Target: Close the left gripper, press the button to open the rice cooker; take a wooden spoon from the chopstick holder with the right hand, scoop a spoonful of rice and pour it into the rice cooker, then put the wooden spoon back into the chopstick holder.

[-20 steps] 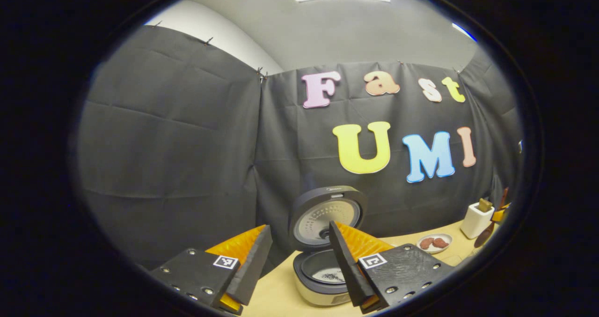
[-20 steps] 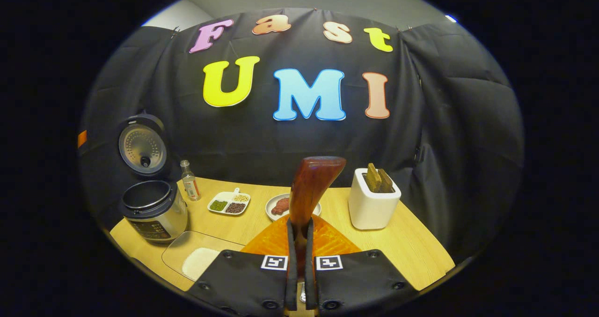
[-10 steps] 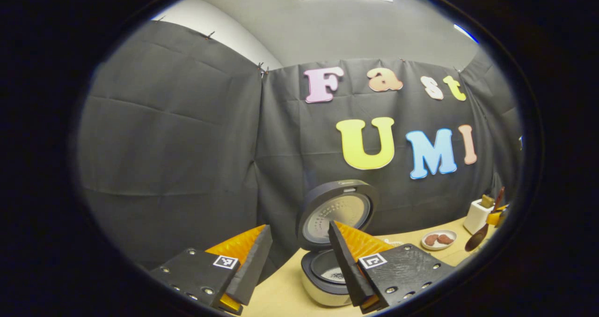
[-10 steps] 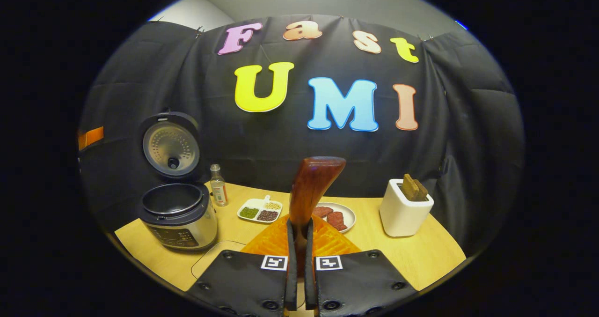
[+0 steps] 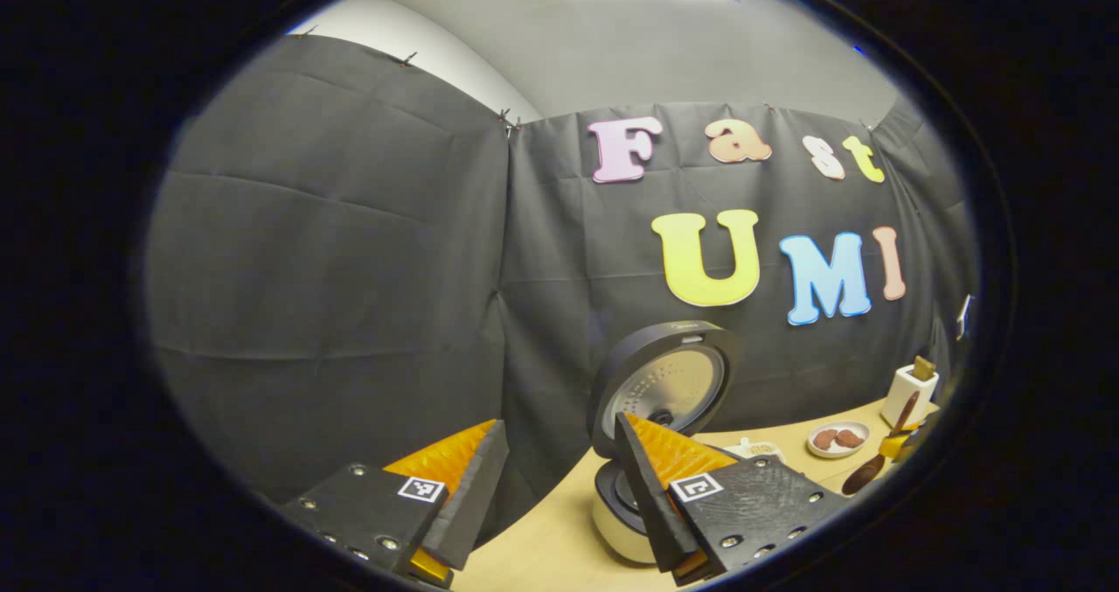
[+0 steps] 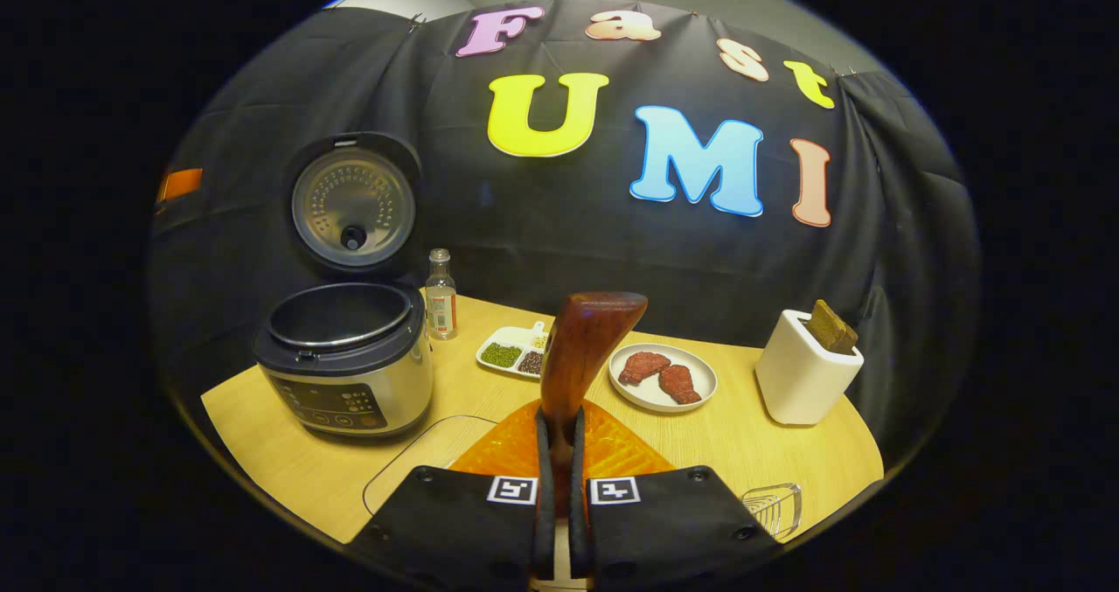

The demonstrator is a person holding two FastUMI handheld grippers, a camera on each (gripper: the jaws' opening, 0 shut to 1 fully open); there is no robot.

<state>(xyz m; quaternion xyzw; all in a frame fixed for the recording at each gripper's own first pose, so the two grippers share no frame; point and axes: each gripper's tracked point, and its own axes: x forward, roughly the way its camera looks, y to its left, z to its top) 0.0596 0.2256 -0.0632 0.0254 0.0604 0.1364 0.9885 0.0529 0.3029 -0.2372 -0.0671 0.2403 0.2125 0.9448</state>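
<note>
Claw on the right (image 6: 559, 487) is clamped on the handle of the wooden spoon (image 6: 581, 347), which stands upright between its fingers; the left claw (image 5: 559, 496) hangs wide and empty.

On the left of the surface (image 6: 769, 452), the rice cooker (image 6: 345, 360) stands with its lid (image 6: 352, 203) up and its pot exposed. The chopstick holder (image 6: 804, 369) sits far right, with a plate of meat (image 6: 662, 378) between them. A clear tray (image 6: 411, 461) lies near, just in front of the cooker.

Judging by this, the spoon is drawn and scooping comes next: the bowl must dip toward the tray, whose contents the claw hides.
</note>
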